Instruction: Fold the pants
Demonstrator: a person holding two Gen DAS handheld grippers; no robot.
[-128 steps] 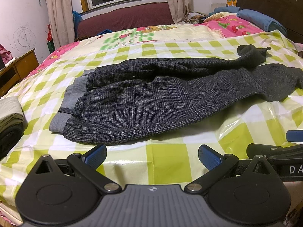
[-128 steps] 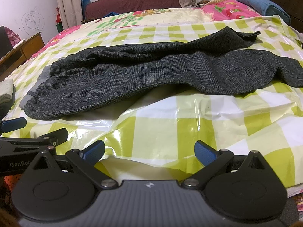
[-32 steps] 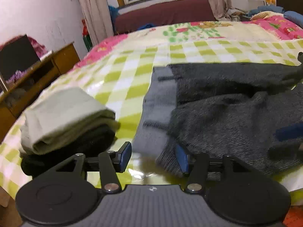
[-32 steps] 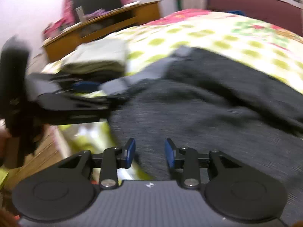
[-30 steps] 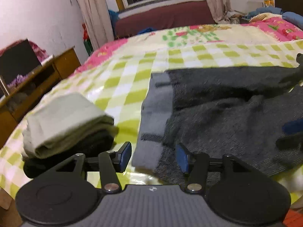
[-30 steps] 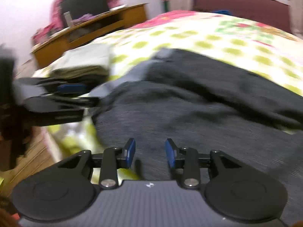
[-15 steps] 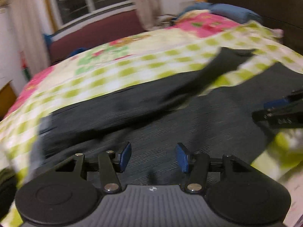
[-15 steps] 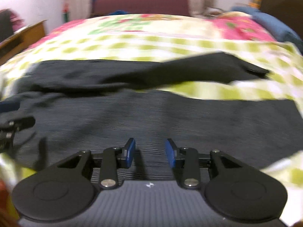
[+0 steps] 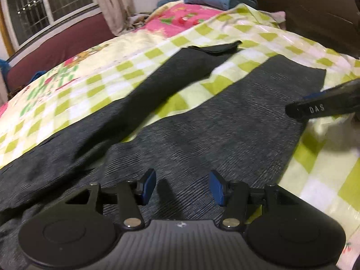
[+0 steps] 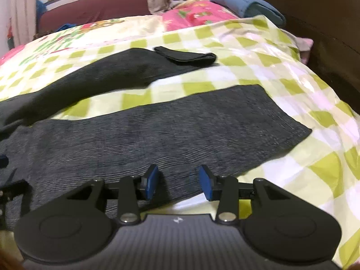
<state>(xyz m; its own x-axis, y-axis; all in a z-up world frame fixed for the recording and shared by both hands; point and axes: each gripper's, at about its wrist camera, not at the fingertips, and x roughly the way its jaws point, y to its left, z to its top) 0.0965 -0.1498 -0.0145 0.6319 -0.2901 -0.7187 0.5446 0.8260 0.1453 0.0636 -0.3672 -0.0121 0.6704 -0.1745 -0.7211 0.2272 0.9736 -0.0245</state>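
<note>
Dark grey checked pants (image 9: 225, 121) (image 10: 157, 132) lie spread on the bed, the two legs apart and running to the right. The far leg ends in a turned-over cuff (image 9: 216, 48) (image 10: 186, 57); the near leg ends in a flat hem (image 10: 288, 121). My left gripper (image 9: 182, 187) hovers open over the middle of the near leg, nothing between its blue pads. My right gripper (image 10: 177, 182) hangs over that leg's front edge nearer the hem, its jaws opening and empty. In the left wrist view the right gripper's finger (image 9: 324, 108) shows at the right edge.
A glossy green-and-white checked cover (image 10: 292, 83) lies over the bed. Blue folded bedding (image 10: 243, 2) and a pink floral quilt (image 9: 177, 20) sit at the head end by a dark headboard (image 9: 292, 9). A maroon sofa (image 10: 94, 6) and a window stand behind.
Both grippers have swept from the waistband end, by the stacked folded clothes, rightwards along the pants to the leg ends. The right gripper's jaws stand a little wider than before.
</note>
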